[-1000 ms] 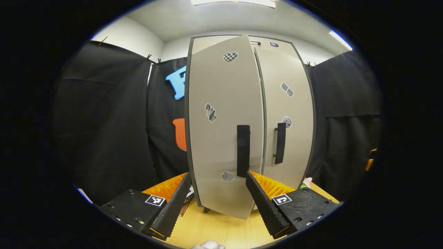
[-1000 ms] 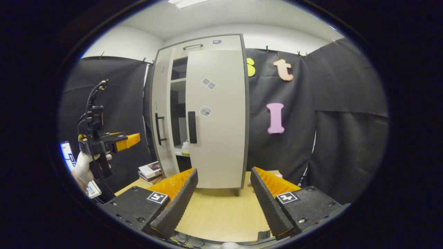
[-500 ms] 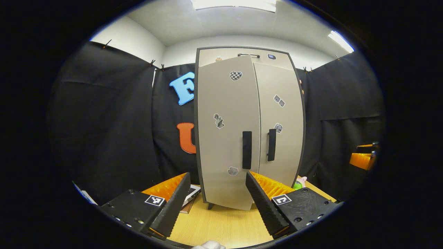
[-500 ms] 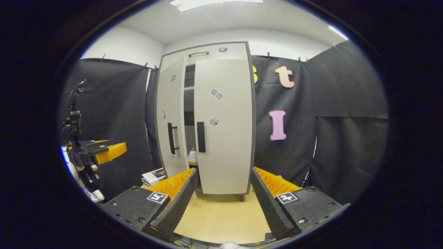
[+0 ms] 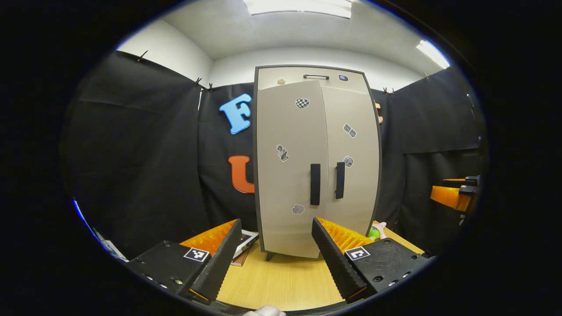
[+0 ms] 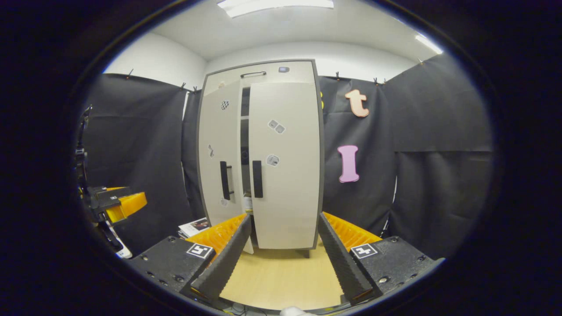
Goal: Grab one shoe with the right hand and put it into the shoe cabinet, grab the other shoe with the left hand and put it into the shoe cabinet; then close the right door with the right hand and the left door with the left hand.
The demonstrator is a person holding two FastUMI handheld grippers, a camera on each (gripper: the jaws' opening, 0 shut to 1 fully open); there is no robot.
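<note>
Two doors on the shoe cabinet (image 5: 317, 162) are what I'm looking at, and both are nearly home. I'm judging this as the last step: the right door (image 6: 285, 164) is sitting flush as far as I can tell, while the left door (image 6: 219, 153) is standing slightly ajar, with a dark slit showing between the two in the right gripper view. In the left gripper view the left door (image 5: 290, 169) is at 12 o'clock, dead ahead, its handle (image 5: 315, 184) just beside the right door's handle (image 5: 340, 180).

I'm holding the left gripper (image 5: 272, 252) with its fingers spread wide and nothing between them, hanging well apart from the cabinet. Same for the right gripper (image 6: 283, 252): fingers wide, gripping nothing, pointed at the cabinet at 12 o'clock. The left gripper (image 6: 116, 204) is also showing at 9 o'clock in the right gripper view, and the right gripper (image 5: 454, 195) at 3 o'clock in the left one.

Next move, as I'm reading it: bringing the left gripper forward and nudging the left door's face near the handle until the slit is gone (a push, no grasp needed).

Shoes: presumably inside, but I'm not able to confirm. There's something pale low in the slit (image 6: 248, 202), too small to name. A stack of books (image 6: 195, 226) is lying on the table (image 6: 281, 281) at 10 o'clock of the cabinet base, partly cut off by my finger. A small green and pink object (image 5: 376, 231) is peeking out beside the cabinet's right foot, unidentifiable.
</note>
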